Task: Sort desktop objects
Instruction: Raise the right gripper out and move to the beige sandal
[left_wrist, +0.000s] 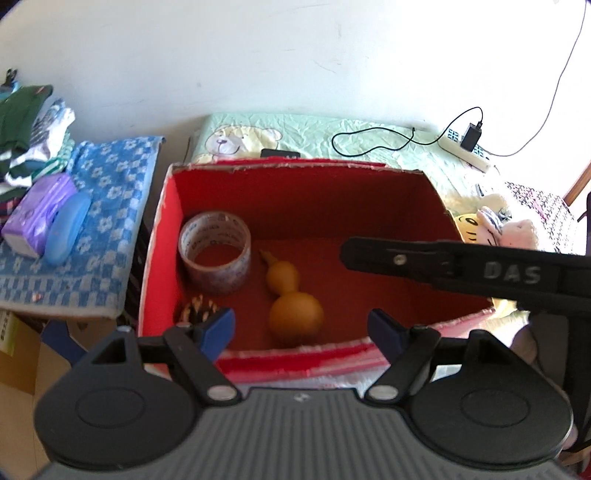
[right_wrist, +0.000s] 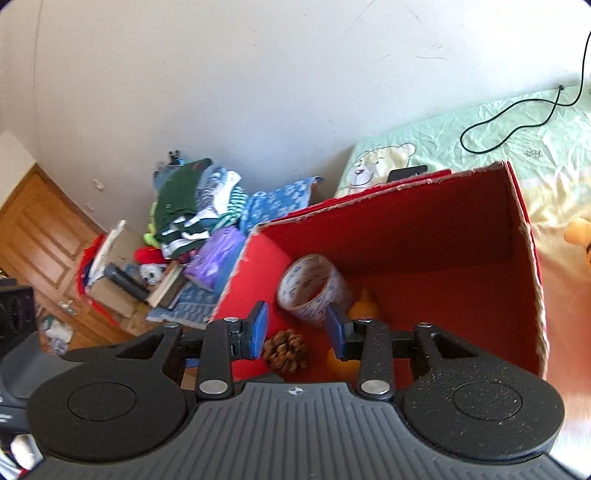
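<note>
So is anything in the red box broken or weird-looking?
The red box has ragged, torn top edges, as if its flaps were ripped off. Inside, the tape roll, gourd and pine cone look whole; the gourd lies on its side.

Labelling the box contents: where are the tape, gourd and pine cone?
tape (left_wrist: 215, 254), left wrist view, roll's upper rim
gourd (left_wrist: 295, 314), left wrist view, lower bulb
pine cone (right_wrist: 286, 350), right wrist view, scales

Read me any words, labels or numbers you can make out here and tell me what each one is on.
"DAS": raised letters on the black gripper arm crossing the red box.
Blue print on the tape roll: too blurred to read.
Small mark on the green bear sheet: too small to read.
Purple tissue pack: nothing legible.
</note>
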